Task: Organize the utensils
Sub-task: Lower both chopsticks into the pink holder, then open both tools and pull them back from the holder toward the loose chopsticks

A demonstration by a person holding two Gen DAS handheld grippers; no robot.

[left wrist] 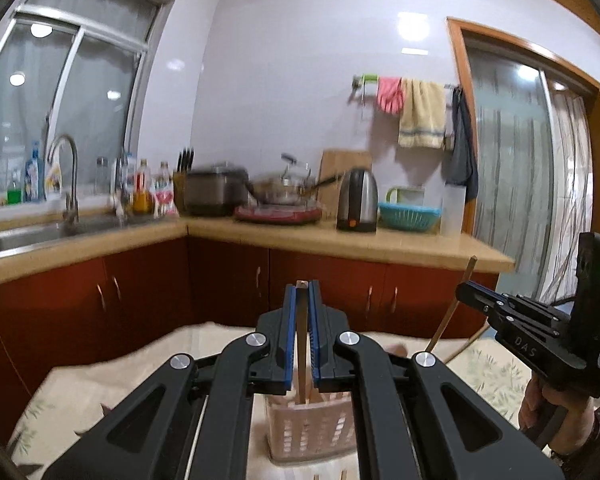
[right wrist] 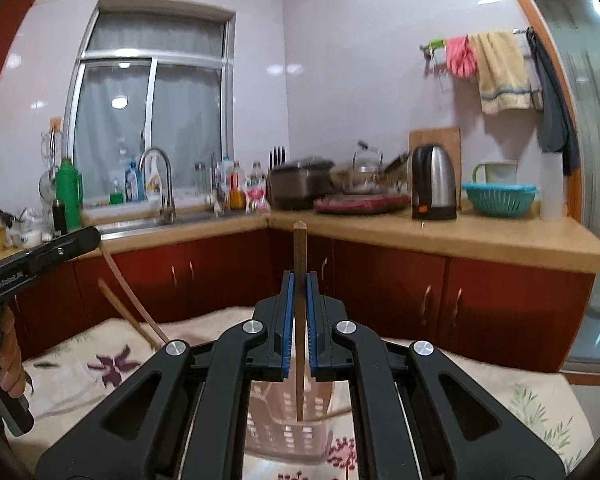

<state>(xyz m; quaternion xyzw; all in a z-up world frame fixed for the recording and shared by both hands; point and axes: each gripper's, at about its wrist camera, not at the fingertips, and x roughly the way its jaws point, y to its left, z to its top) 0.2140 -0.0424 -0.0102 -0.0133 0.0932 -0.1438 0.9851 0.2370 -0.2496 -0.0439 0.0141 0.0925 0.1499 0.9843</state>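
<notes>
Low in the frame's center, the left claw [left wrist: 302, 292] is clamped narrow on 1 upright chopstick [left wrist: 301, 344], its lower end inside the pink slotted utensil basket [left wrist: 312, 432] on the floral tabletop [left wrist: 80, 384]. The right claw [right wrist: 298, 280] likewise pinches a second chopstick [right wrist: 299, 264] above the same basket. Beyond stands a kettle [right wrist: 434, 184].
</notes>
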